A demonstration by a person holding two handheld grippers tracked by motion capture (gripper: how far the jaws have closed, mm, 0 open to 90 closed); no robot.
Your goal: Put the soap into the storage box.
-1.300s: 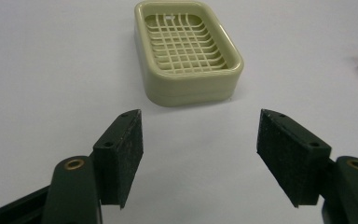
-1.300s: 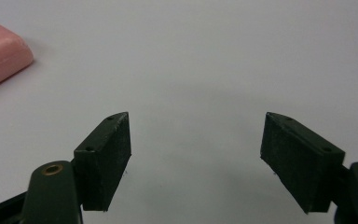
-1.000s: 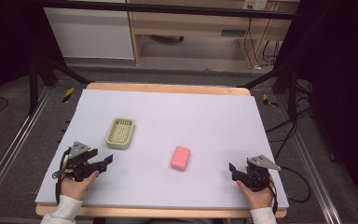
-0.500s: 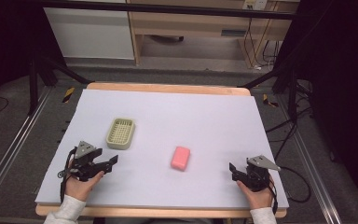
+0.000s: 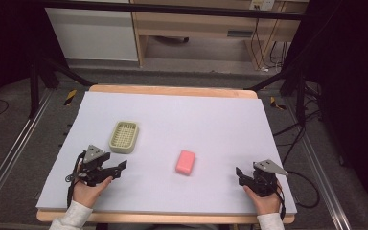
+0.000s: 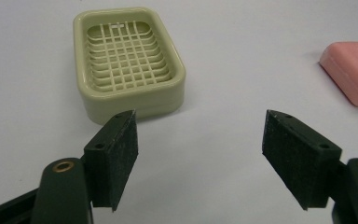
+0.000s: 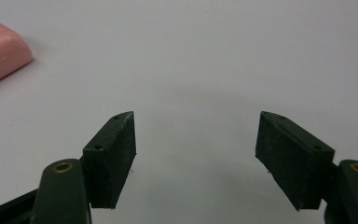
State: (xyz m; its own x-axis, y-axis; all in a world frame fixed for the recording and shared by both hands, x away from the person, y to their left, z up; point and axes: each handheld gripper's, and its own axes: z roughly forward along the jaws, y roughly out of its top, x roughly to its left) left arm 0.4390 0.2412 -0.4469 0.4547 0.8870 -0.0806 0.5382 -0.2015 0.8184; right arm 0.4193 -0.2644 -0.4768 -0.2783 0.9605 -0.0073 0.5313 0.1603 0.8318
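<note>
From the high view, the left gripper [image 5: 118, 168] sits near the front left of the white-covered bench [image 5: 220, 120], just in front of the pale green rectangular plastic soap dish [image 5: 124, 136], while the right gripper [image 5: 242, 176] rests at the front right, well apart from the pink rounded bar of soap [image 5: 186, 162] lying between the two.

The left gripper view adds what that overview cannot: the dish [image 6: 128, 60] has a lattice floor and holds nothing, and the soap [image 6: 352, 70] lies off to its right. The left gripper's [image 6: 200, 158] jaws have just been opening and stand apart over bare bench.

In the right gripper view, the gripper's [image 7: 196, 158] jaws have just been closing yet remain apart with nothing between them; the soap [image 7: 2, 49] sits far left.
</note>
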